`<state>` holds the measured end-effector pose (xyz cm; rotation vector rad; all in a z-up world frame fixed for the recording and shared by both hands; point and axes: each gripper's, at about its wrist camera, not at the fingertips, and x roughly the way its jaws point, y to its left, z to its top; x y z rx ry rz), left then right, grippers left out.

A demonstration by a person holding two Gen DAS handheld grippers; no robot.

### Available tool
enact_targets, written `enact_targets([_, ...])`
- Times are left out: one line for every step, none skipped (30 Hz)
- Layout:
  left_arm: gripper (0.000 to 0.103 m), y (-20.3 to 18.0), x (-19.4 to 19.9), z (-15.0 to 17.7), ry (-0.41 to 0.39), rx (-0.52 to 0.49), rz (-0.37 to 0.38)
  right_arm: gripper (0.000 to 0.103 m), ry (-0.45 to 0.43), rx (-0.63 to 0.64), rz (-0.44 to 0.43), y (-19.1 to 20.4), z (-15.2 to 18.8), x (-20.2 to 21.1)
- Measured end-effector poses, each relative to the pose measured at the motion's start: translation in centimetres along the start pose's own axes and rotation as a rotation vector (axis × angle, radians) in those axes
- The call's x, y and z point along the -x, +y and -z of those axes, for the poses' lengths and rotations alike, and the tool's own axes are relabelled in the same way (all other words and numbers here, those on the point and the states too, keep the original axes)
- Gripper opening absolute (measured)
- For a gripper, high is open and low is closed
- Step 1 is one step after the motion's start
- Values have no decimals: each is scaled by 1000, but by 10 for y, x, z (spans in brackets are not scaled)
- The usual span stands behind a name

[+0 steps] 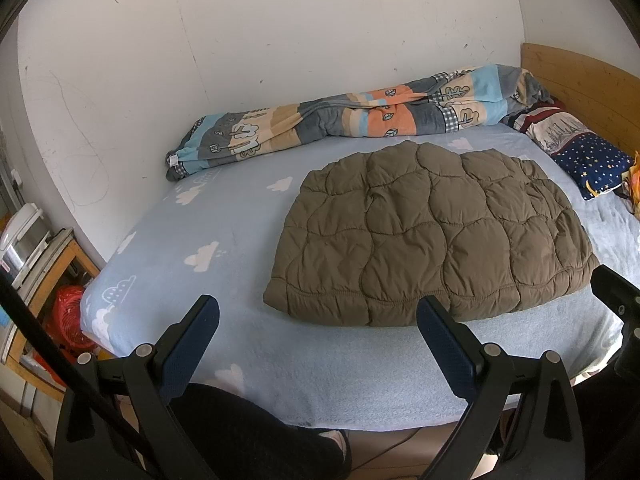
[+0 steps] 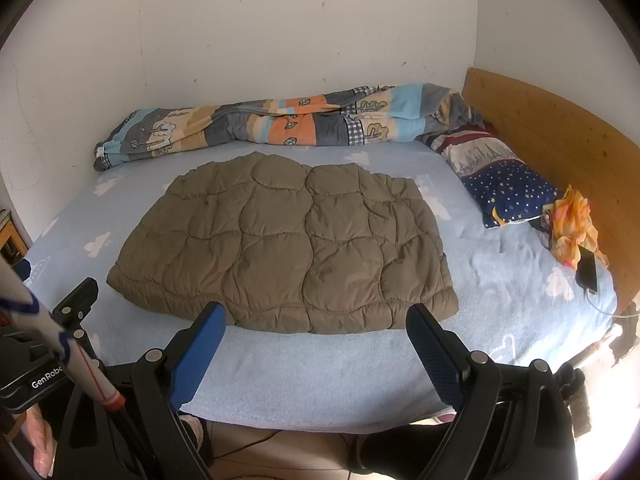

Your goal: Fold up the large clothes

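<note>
A brown quilted jacket (image 2: 284, 240) is lying folded flat in the middle of the bed (image 2: 320, 368), on a pale blue sheet with white clouds. Behind it a striped blanket (image 2: 280, 124) is lying bunched along the scuffed white wall (image 2: 280, 20). A starry pillow (image 2: 508, 192) is resting by the wooden headboard (image 2: 560, 132), with a phone (image 2: 587, 270) near it. The left gripper (image 1: 318, 320) and right gripper (image 2: 316, 326) are hovering wide open at the near edge, gripping nothing.

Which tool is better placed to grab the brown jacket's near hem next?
Right, marginally. The right tool sits open with the brown jacket hem centred ahead; the left tool, also open, sees it offset rightward.
</note>
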<state>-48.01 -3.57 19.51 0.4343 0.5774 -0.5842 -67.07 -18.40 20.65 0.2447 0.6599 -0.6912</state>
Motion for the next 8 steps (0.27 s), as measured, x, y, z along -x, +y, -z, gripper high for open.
enact_targets([99, 0, 0, -1, 0, -1, -2, 94, 0, 0, 0, 0, 0, 0])
enact_targets([99, -1, 0, -1, 0, -1, -4, 94, 0, 0, -1, 0, 0, 0])
enact_targets([99, 0, 1, -1, -2, -1, -2, 94, 0, 0, -1, 0, 0, 0])
enact_targets([99, 1, 1, -1, -6, 7, 6, 94, 1, 0, -2, 0, 1, 0])
enact_targets([99, 3, 1, 0, -12, 16, 15, 94, 2, 0, -2, 0, 0, 0])
enact_targets([99, 5, 1, 2, -19, 26, 18, 94, 2, -1, -5, -1, 1, 0])
enact_targets([99, 5, 1, 3, -22, 29, 14, 94, 2, -2, -5, -1, 2, -1])
enact_targets([99, 5, 0, 3, -20, 29, 11, 94, 2, -1, -4, -1, 3, -1])
